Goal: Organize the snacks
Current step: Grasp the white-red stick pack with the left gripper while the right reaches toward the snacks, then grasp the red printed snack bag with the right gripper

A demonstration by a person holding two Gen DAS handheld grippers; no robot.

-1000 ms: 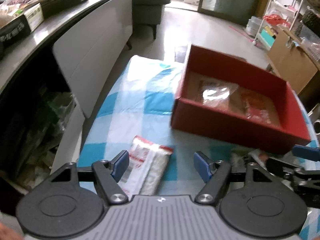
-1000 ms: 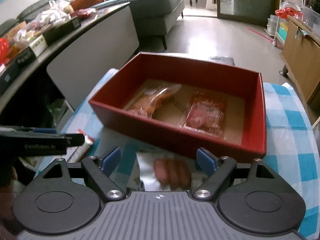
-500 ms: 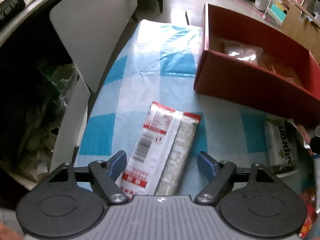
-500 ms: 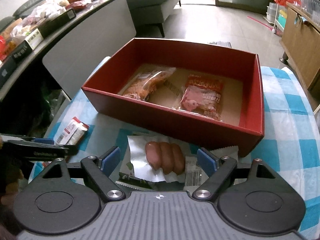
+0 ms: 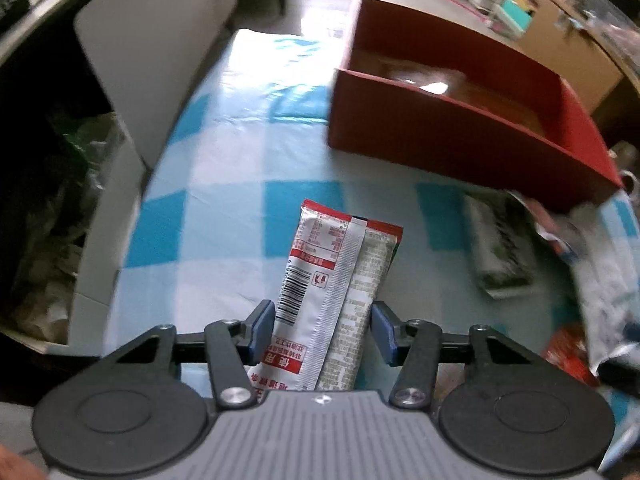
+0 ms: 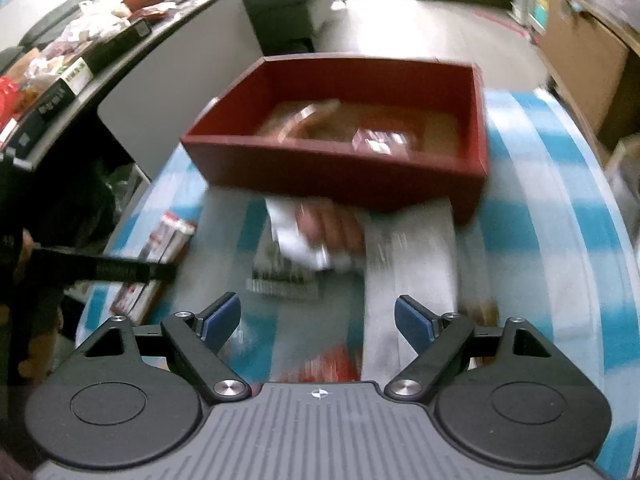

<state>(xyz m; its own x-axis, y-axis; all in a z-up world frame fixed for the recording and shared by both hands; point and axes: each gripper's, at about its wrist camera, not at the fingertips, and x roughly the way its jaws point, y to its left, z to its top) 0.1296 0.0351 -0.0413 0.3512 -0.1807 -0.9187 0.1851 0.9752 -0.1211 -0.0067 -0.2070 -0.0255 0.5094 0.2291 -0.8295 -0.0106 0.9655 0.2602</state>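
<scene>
The left tool (image 5: 323,330) sits spread around a long white and red snack packet (image 5: 332,292) lying flat on the checked bench (image 5: 224,240), not squeezing. The thin packet could slip out. The right tool (image 6: 318,320) is wide apart, empty. Only its view shows snacks inside the red cardboard box (image 6: 340,168).

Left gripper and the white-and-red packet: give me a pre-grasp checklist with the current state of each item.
1. Packet between the left gripper fingers: ok, it lies in the gap.
2. Pads touching the packet: cannot tell; they stand close on both sides.
3. Packet flat on the tablecloth: ok.
4. Red box has room: ok, bare floor shows beside the snacks inside.
5. Right gripper out of the way: ok, open over the other packets.
6. Right view sharp enough to judge those packets: not ok, blurred.
</scene>
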